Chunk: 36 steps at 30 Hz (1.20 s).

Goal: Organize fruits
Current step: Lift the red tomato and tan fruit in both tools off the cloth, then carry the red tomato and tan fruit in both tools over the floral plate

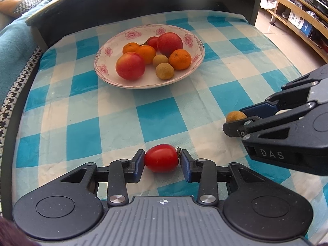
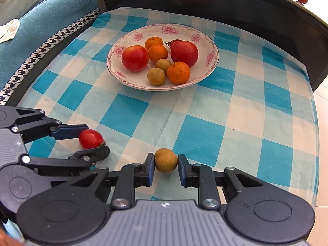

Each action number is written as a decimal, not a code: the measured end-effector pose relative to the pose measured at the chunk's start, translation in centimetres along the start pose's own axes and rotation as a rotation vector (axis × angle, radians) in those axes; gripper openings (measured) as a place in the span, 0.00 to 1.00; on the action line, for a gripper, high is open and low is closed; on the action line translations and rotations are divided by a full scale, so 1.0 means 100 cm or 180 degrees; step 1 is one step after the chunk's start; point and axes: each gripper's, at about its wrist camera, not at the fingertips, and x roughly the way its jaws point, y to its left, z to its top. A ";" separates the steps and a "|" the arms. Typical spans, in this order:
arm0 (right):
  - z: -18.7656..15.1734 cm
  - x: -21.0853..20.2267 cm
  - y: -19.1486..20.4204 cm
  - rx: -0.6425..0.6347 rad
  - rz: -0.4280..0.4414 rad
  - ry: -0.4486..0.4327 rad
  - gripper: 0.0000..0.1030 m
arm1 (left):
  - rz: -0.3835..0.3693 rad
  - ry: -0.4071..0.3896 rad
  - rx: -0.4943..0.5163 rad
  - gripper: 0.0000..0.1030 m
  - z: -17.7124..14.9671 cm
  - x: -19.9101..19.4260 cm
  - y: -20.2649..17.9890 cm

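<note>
1. Left gripper [image 1: 161, 162] low over the checked cloth [image 1: 114, 123], near edge of the table. Tomato [image 1: 161, 158] sits between its two blue pads; left pad touches the skin, right pad meets the stem end. Jaws clenched on the tomato, fruit resting on the cloth. In the right wrist view the same gripper [image 2: 96, 141] enters from the left, tomato [image 2: 90, 138] at its tips.
2. Plate [image 1: 114, 41], flower-rimmed, well beyond both grippers toward the far side of the cloth. It holds two apples, three oranges, two longans and another tomato partly hidden behind the far apple. Open cloth lies between the grippers and the plate.
3. Right gripper [image 2: 166, 165] just beside the left one, also low on the cloth. Longan [image 2: 166, 163] lies between its pads: left pad touching, right pad with a sliver of gap. Jaws not fully closed; cannot tell if the grip holds. From the left wrist view, the longan [image 1: 235, 116] peeks out at the tips of the right gripper [image 1: 238, 121].
4. Dark raised ledge [image 2: 205, 2] backs the table; small fruits line its top right.
</note>
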 end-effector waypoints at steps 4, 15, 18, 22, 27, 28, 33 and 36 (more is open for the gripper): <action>-0.004 -0.006 0.001 -0.0014 -0.0034 -0.0005 0.26 | 0.0002 -0.0041 -0.0022 0.44 0.002 -0.005 0.001; -0.016 -0.030 0.002 0.0012 -0.0106 -0.0086 0.26 | 0.0002 -0.0116 -0.0118 0.44 0.000 -0.019 0.005; -0.014 -0.036 0.005 0.0016 -0.0105 -0.0132 0.26 | 0.0008 -0.0146 -0.0133 0.44 0.002 -0.023 0.005; -0.009 -0.043 0.009 0.0012 -0.0089 -0.0200 0.26 | 0.0003 -0.0217 -0.0170 0.44 0.007 -0.030 0.007; 0.001 -0.054 0.010 0.0028 -0.0082 -0.0314 0.26 | 0.0011 -0.0307 -0.0262 0.44 0.015 -0.037 0.014; 0.003 -0.056 0.010 0.0037 -0.0079 -0.0339 0.26 | 0.0013 -0.0324 -0.0281 0.44 0.017 -0.038 0.016; 0.008 -0.065 0.008 0.0076 -0.0071 -0.0418 0.26 | 0.0038 -0.0401 -0.0372 0.44 0.024 -0.045 0.023; 0.010 -0.069 0.008 0.0081 -0.0077 -0.0455 0.26 | 0.0050 -0.0441 -0.0388 0.44 0.029 -0.048 0.024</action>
